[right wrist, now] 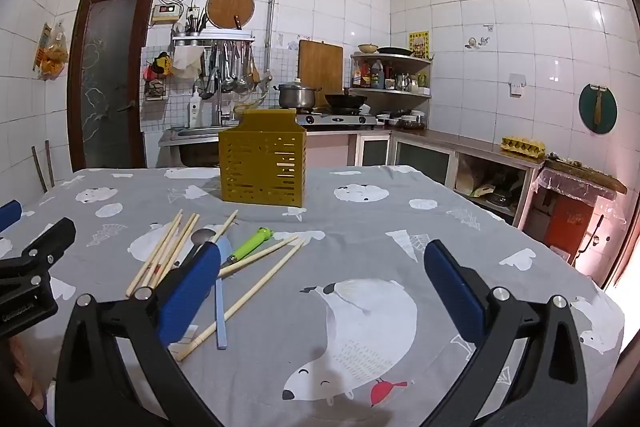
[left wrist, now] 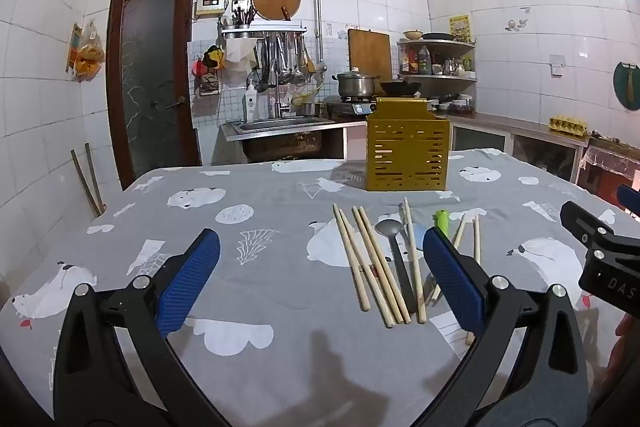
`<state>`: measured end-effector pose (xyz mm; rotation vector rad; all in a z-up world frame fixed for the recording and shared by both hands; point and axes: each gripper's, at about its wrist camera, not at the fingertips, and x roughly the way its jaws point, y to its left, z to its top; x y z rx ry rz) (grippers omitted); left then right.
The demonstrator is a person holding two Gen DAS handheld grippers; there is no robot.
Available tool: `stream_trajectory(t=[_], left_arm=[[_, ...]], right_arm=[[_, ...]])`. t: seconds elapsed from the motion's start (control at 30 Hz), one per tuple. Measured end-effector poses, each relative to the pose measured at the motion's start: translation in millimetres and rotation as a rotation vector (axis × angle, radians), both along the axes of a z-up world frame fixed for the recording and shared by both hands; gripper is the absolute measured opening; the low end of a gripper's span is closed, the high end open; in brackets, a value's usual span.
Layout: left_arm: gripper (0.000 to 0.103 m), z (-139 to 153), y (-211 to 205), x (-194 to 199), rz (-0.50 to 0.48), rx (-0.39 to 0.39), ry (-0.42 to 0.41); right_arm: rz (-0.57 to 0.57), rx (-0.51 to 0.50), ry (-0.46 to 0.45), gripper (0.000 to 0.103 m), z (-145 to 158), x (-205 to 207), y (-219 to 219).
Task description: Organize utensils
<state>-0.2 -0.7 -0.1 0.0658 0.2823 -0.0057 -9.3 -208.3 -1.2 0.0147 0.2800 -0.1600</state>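
On the table [left wrist: 280, 307], chopsticks [left wrist: 372, 263] lie loose; both grippers' fingers [left wrist: 192, 279] [right wrist: 452, 287] released; "DAS" readable.

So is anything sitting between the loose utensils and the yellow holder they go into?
Nothing visible. Only bare tablecloth lies between the chopsticks, grey spoon, green-handled tool and the yellow holder. Both grippers, left and right, hover open, empty.

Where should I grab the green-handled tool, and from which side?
Grip the green-handled tool across its thick green handle, coming straight down with the right gripper, jaws crosswise. It lies flat, and its far end is clear, while chopsticks crowd its near metal tip.
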Motion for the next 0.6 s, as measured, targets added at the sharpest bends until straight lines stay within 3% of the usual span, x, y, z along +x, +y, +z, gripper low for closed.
stream_trajectory(t=[0.6], left_arm=[[0.098,1.2,1.0,0.3,-0.007,-0.017,0.001]], right_arm=[[-0.005,-0.006,-0.015,0.099,-1.7,-1.7,-1.8]])
